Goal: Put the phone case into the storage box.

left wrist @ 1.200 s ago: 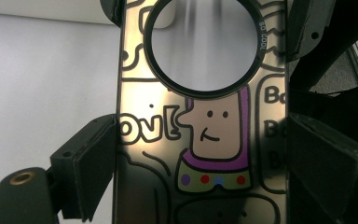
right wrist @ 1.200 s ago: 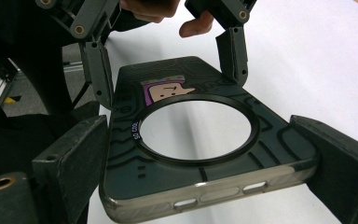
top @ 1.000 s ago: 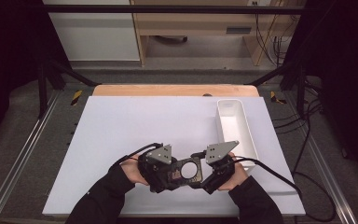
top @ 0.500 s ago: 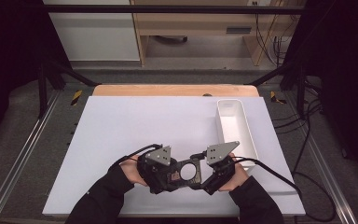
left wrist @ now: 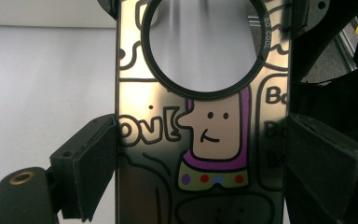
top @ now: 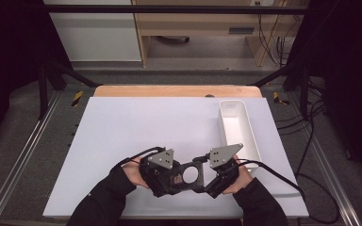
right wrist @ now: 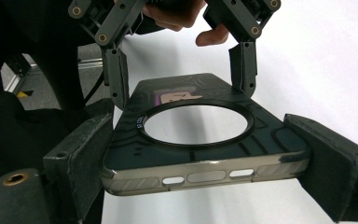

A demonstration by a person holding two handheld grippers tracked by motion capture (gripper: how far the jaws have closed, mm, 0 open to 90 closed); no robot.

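Note:
A dark see-through phone case (top: 189,175) with a cartoon print and a black ring is held above the white table near its front edge. My left gripper (top: 175,177) is shut on one end and my right gripper (top: 205,179) on the other. In the left gripper view the case (left wrist: 205,140) stands upright, and the left gripper (left wrist: 200,172) has a jaw pressed on each long side. In the right gripper view the case (right wrist: 200,154) lies flat, clamped by the right gripper (right wrist: 205,163). At the case's far end the left gripper (right wrist: 179,74) grips it with its fingers (right wrist: 116,79).
A long white tray (top: 239,141) lies along the right side of the white table sheet (top: 146,122), close to my right hand. A wooden strip (top: 169,91) borders the far edge. Metal rails and cables run beside the table.
Both grippers, with the case between them, have drifted slightly toward the near edge. Neither grip has changed.

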